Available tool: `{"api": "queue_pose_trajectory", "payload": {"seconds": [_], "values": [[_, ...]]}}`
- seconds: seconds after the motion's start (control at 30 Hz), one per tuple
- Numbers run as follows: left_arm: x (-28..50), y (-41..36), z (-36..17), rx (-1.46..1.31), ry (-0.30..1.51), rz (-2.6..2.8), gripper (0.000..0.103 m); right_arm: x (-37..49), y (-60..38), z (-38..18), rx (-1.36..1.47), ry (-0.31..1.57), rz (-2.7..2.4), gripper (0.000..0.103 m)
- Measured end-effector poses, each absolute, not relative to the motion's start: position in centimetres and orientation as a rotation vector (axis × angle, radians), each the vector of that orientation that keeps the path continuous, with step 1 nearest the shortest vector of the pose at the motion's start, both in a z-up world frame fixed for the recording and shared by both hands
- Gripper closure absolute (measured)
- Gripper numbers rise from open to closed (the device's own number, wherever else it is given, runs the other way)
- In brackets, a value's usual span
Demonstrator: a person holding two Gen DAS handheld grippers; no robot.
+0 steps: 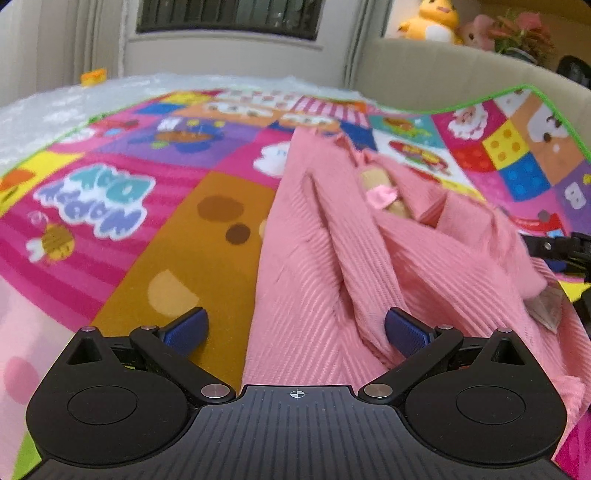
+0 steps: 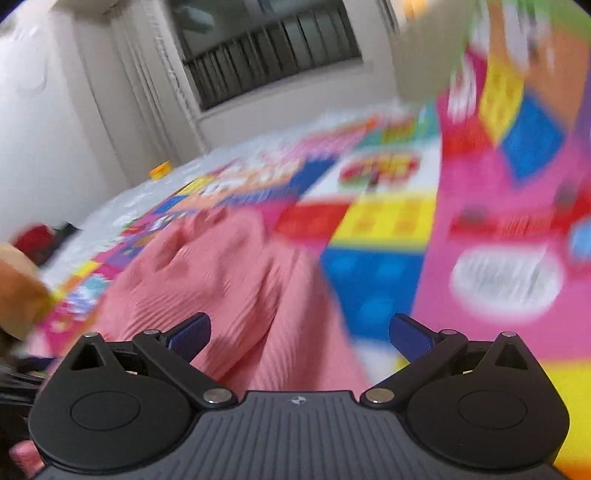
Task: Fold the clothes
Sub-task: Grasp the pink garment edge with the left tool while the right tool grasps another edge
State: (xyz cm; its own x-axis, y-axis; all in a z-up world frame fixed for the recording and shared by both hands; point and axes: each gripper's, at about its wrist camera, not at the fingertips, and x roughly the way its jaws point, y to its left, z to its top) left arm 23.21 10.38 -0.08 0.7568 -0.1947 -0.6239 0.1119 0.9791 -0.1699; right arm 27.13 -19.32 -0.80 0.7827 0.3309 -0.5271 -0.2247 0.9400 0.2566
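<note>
Both grippers — left point(image 1: 297, 328), right point(image 2: 299, 334) — gape empty over the pink garment point(image 1: 332, 266), right view motion-blurred.

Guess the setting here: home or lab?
Likely a home, perhaps a child's room: a cartoon play mat covers the surface under the pink garment, plush toys sit on a ledge, and a barred window is behind.

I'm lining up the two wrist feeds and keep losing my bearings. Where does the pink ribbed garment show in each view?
Left wrist: the pink ribbed garment fills centre to lower right, running between the open fingers of the left gripper.
Right wrist: it lies left of centre, blurred, reaching the right gripper.
Shared landmark: the small orange-yellow block at the far edge, below the window.
</note>
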Motion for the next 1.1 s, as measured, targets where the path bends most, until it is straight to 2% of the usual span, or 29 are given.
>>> {"api": "queue_pose_trajectory", "payload": {"seconds": [0.03, 0.1, 0.17, 0.27, 0.3, 0.33, 0.37, 0.43, 0.47, 0.53, 0.6, 0.77, 0.87, 0.93, 0.97, 1.0, 1.03, 1.07, 1.1], "values": [[23.2, 10.4, 0.1, -0.124, 0.683, -0.174, 0.000, 27.2, -18.9, -0.3, 0.115, 0.567, 0.270, 0.007], [23.7, 10.6, 0.3, -0.124, 0.683, -0.170, 0.006, 28.3, -18.2, 0.0, 0.033, 0.561, 0.251, 0.026], [24.5, 10.5, 0.1, -0.129, 0.710, -0.197, 0.012, 30.2, -17.4, -0.4, -0.006, 0.611, 0.272, 0.030], [25.0, 9.9, -0.2, -0.095, 0.712, -0.213, 0.015, 32.3, -16.5, -2.2, -0.041, 0.694, 0.273, 0.046], [25.0, 9.7, -0.3, -0.085, 0.709, -0.214, 0.025, 32.3, -16.5, -2.3, -0.039, 0.696, 0.281, 0.059], [24.8, 9.6, -0.2, -0.076, 0.705, -0.220, 0.039, 32.0, -16.6, -2.2, -0.035, 0.690, 0.294, 0.072], [24.5, 9.4, -0.2, -0.071, 0.706, -0.231, 0.045, 31.5, -16.8, -2.0, -0.025, 0.695, 0.307, 0.086], [23.8, 9.2, -0.1, -0.064, 0.714, -0.241, 0.059, 30.3, -16.9, -1.7, -0.016, 0.710, 0.331, 0.092], [23.4, 9.1, 0.0, -0.060, 0.718, -0.243, 0.062, 29.4, -16.9, -1.8, -0.039, 0.708, 0.339, 0.094], [22.3, 9.0, 0.1, -0.081, 0.733, -0.249, 0.071, 27.7, -16.8, -1.9, -0.085, 0.700, 0.347, 0.095], [20.9, 9.0, 0.2, -0.108, 0.753, -0.265, 0.074, 25.6, -17.3, -1.7, -0.079, 0.705, 0.358, 0.096], [15.7, 8.3, 0.7, -0.114, 0.780, -0.341, 0.074, 19.7, -19.4, -1.5, -0.066, 0.726, 0.384, 0.096], [13.1, 8.4, 1.1, -0.103, 0.776, -0.360, 0.069, 16.6, -20.4, -0.9, -0.091, 0.708, 0.381, 0.096], [11.9, 8.6, 2.3, -0.085, 0.753, -0.352, 0.059, 14.8, -20.8, -0.2, -0.123, 0.682, 0.372, 0.092], [11.3, 8.8, 3.2, -0.090, 0.732, -0.363, 0.053, 13.9, -21.0, 0.1, -0.138, 0.668, 0.367, 0.085], [10.8, 8.9, 4.2, -0.096, 0.709, -0.376, 0.040, 13.0, -21.2, 0.8, -0.152, 0.640, 0.368, 0.070], [10.2, 9.1, 5.2, -0.102, 0.687, -0.389, 0.023, 12.0, -21.2, 1.8, -0.169, 0.594, 0.374, 0.060], [9.6, 9.0, 6.2, -0.111, 0.663, -0.421, 0.017, 11.0, -21.1, 2.8, -0.189, 0.546, 0.386, 0.043], [9.0, 8.7, 6.9, -0.114, 0.646, -0.457, 0.009, 10.3, -20.8, 3.5, -0.211, 0.509, 0.407, 0.036]]}}
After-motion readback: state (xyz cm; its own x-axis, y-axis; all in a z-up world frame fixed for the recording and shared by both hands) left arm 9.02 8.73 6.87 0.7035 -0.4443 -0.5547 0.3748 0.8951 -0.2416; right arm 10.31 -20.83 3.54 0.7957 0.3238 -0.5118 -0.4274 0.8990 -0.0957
